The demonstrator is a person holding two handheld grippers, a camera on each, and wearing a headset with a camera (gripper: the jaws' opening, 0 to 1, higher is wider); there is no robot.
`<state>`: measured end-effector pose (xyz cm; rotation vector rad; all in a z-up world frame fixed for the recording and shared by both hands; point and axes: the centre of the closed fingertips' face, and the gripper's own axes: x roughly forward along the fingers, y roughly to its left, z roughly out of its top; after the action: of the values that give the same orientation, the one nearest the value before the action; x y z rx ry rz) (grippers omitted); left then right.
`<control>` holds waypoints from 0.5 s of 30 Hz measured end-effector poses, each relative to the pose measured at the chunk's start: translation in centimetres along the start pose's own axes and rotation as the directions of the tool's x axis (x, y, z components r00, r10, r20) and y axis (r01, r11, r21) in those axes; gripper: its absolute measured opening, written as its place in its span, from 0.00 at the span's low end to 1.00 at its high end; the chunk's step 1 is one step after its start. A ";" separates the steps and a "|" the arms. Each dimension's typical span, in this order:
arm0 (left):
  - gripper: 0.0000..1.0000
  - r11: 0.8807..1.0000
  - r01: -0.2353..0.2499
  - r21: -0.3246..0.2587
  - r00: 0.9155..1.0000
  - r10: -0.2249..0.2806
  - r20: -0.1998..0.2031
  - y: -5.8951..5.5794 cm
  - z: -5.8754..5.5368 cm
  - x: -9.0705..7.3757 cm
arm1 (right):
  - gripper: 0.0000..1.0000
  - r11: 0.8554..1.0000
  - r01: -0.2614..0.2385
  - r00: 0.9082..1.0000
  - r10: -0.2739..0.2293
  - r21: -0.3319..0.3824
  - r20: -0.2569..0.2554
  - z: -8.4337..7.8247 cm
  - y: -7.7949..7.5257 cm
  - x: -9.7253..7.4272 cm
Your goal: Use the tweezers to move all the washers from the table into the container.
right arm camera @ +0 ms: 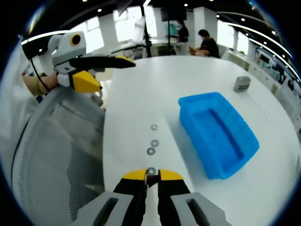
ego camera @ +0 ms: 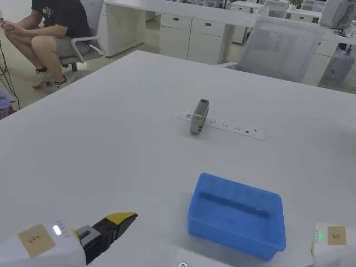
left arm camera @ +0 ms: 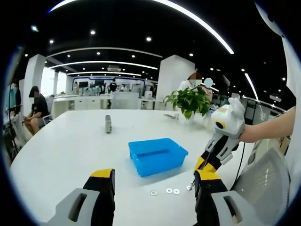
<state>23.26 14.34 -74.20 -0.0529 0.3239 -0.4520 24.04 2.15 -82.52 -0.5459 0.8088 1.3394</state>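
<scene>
Pinching tight, the right gripper (right arm camera: 150,175) has its two jaws nearly pressed together on a thin metal sliver, the tweezers (right arm camera: 147,180), and their tip sits right at one washer (right arm camera: 151,170) on the white table (right arm camera: 136,108). Just beyond it lie three more washers in a loose line, (right arm camera: 151,151), (right arm camera: 154,142) and (right arm camera: 154,127), the first two close together and the third a little apart. That makes four washers, all on the bare tabletop near the table's edge, none inside the container (right arm camera: 218,134).

Over on the other side, the left gripper (left arm camera: 154,178) holds its jaws spread wide with nothing between them, hovering above the table and well apart from the washers. From its view the four washers sit in a row just ahead, with the right gripper tipped down over the one at the far end.

One blue container, an open rectangular bin, stands beside the washers. Whether anything lies in it I cannot tell.

Farther out on the table, one small gray block (ego camera: 198,117) stands upright on a flat white strip (ego camera: 233,128). A mesh chair (right arm camera: 51,150) sits at the table's edge, a potted plant (left arm camera: 190,101) stands at the far corner, and one person (ego camera: 50,28) sits in a chair past the table.
</scene>
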 end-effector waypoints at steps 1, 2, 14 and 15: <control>0.69 1.000 -0.001 0.000 1.000 0.001 -0.001 0.0 0.0 0.0 | 0.04 1.000 0.002 1.000 -0.002 -0.006 -0.005 0.1 0.0 0.0; 0.69 1.000 -0.001 0.001 1.000 0.001 -0.001 0.0 0.0 0.0 | 0.04 1.000 0.003 1.000 -0.003 -0.017 -0.016 0.1 0.0 0.1; 0.69 1.000 -0.001 0.009 1.000 0.001 -0.005 0.0 -0.1 -0.1 | 0.05 0.998 0.016 1.000 -0.017 -0.065 -0.014 0.3 0.3 0.5; 0.69 1.000 -0.001 0.010 1.000 0.001 -0.005 0.0 -0.1 -0.1 | 0.05 0.999 0.020 1.000 -0.020 -0.047 0.000 0.3 0.3 0.4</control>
<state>23.19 14.39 -74.27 -0.0419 0.3264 -0.4526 23.83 2.70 -82.62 -0.5900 0.7712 1.3427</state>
